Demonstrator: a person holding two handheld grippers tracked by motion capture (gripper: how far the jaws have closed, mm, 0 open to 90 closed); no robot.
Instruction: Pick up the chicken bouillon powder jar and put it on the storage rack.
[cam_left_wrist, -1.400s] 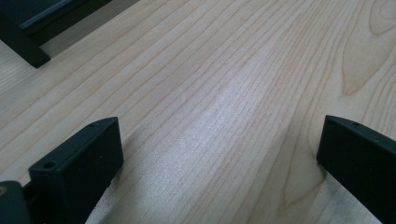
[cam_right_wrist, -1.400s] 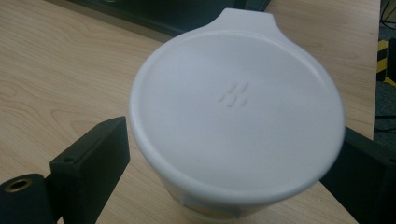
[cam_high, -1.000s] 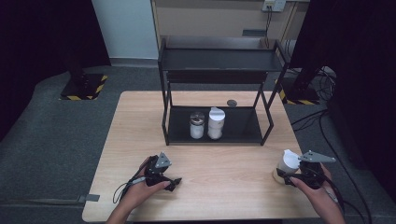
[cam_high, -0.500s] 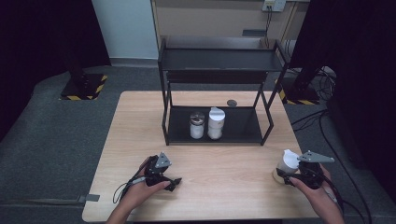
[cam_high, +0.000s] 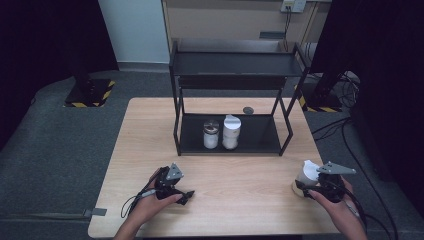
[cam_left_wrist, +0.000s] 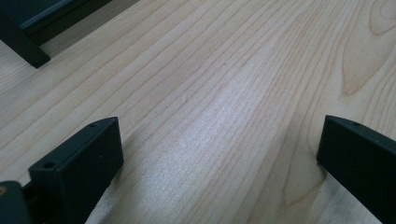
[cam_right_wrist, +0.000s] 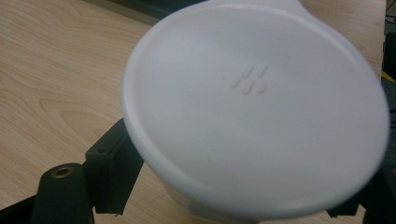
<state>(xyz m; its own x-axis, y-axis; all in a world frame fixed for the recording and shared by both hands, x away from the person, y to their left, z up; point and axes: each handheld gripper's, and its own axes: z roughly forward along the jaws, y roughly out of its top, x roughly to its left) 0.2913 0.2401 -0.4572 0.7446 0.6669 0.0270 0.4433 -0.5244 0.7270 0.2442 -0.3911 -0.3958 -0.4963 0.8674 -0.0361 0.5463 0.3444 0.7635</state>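
Our right tongs (cam_high: 306, 186) pinch a white container (cam_high: 306, 174), one jaw on either side of its body below its wide lid; it sits on the tabletop (cam_high: 240, 200) at the right edge, with little room to the right of the tongs. Our left tongs (cam_high: 186, 196) lie low on the bare wood with jaws spread wide and nothing between them. Open tabletop stretches between the two tongs. Ahead of both stands a black shelf rack (cam_high: 235, 65), its lower shelf holding a glass jar (cam_high: 211, 134) just beside a white canister (cam_high: 231, 132).
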